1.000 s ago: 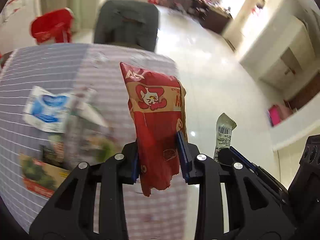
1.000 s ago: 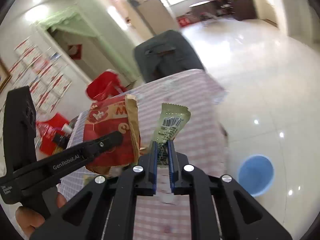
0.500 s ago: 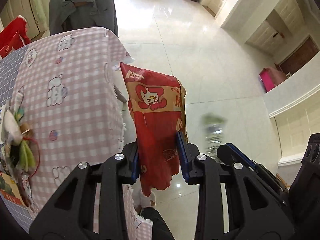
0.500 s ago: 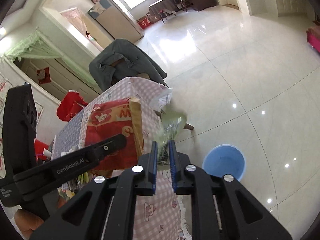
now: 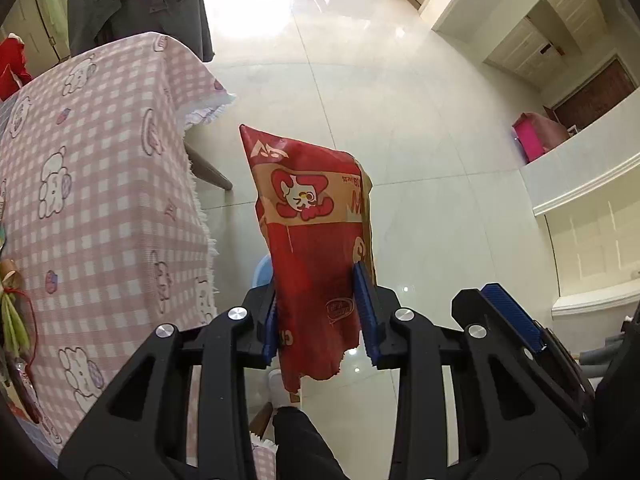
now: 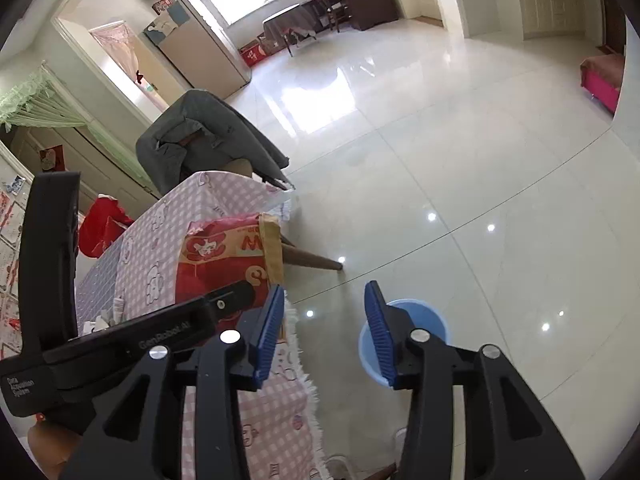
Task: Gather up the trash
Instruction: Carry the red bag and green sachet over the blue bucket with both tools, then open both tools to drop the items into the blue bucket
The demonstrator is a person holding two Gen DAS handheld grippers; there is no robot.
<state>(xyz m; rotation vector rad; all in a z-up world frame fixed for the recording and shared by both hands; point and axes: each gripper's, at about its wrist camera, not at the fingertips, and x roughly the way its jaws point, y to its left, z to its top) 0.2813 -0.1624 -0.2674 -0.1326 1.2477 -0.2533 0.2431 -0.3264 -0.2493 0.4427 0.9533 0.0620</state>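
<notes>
1. Your right gripper [image 6: 324,328] now stands with its jaws spread and nothing between them; a second ago it pinched a small green wrapper, and half a second ago that wrapper was already a blur between the pads

2. That green wrapper shows in neither view now, so I cannot tell where it landed. The blue bin [image 6: 404,344] sits on the floor straight below the open right gripper, so I judge the drop was aimed there, but the bin's inside is hidden behind the right finger

3. Your left gripper [image 5: 320,316] is clamped on the red snack bag [image 5: 316,232], gripping its lower part while the printed top stands up above the blue pads [image 5: 362,304]. The grip looks the same as a second ago

4. Both grippers have swung off the pink checked tablecloth [image 5: 92,184] and out over the tiled floor [image 6: 460,160] beside the table edge

5. For the task, one piece looks released and the red bag is the next to go. From the left wrist view only a sliver of the bin [image 5: 264,272] peeks out behind the bag, so bring it over the opening before you let go

6. The bag is light and floppy, so it may drift as it falls
</notes>
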